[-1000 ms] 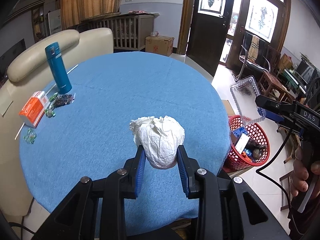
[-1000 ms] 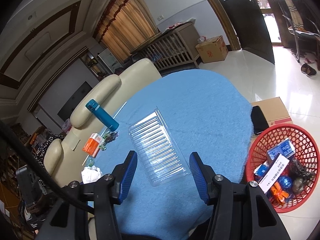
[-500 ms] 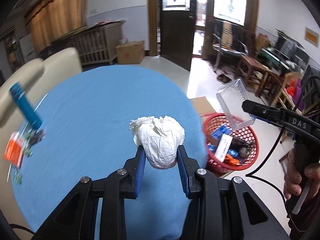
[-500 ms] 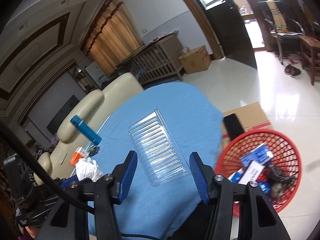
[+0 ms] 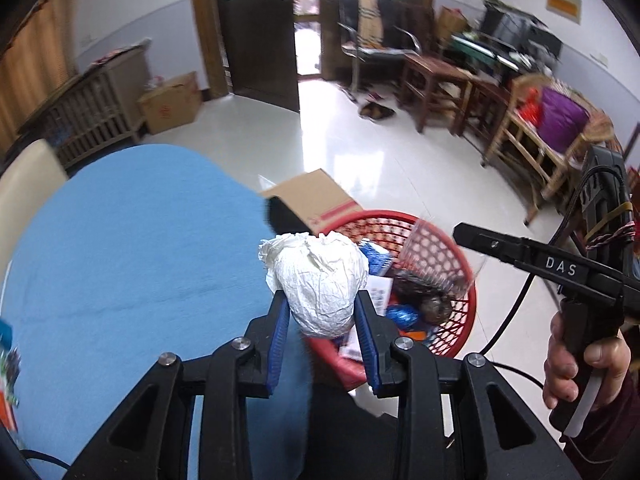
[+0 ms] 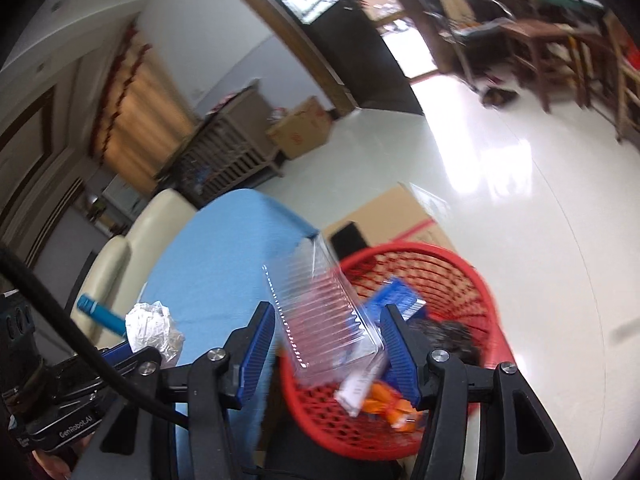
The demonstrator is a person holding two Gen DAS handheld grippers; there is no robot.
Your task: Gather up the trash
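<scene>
At the centre of the left wrist view, the left gripper (image 5: pixel 322 314) is clamped on a crumpled white paper ball (image 5: pixel 316 284), its blue pads pressed against the ball's lower sides. The ball sits in front of the near rim of a red mesh basket (image 5: pixel 448 248), which stands on the floor at the lower right of centre, just beside the edge of the blue tabletop (image 5: pixel 132 248) that fills the left half of that frame. In the right wrist view, the right gripper (image 6: pixel 328 344) stands wide, its blue fingers (image 6: pixel 258 344) on either side of a clear ribbed plastic tray (image 6: pixel 324 312); the tray is blurred and tilted over the basket, and whether the fingers touch it cannot be told. The basket holds blue, white and orange wrappers. A flattened cardboard box (image 5: pixel 316 198) lies on the floor behind the basket, and a teal bottle (image 6: pixel 100 314) shows at the left of the right wrist view.
</scene>
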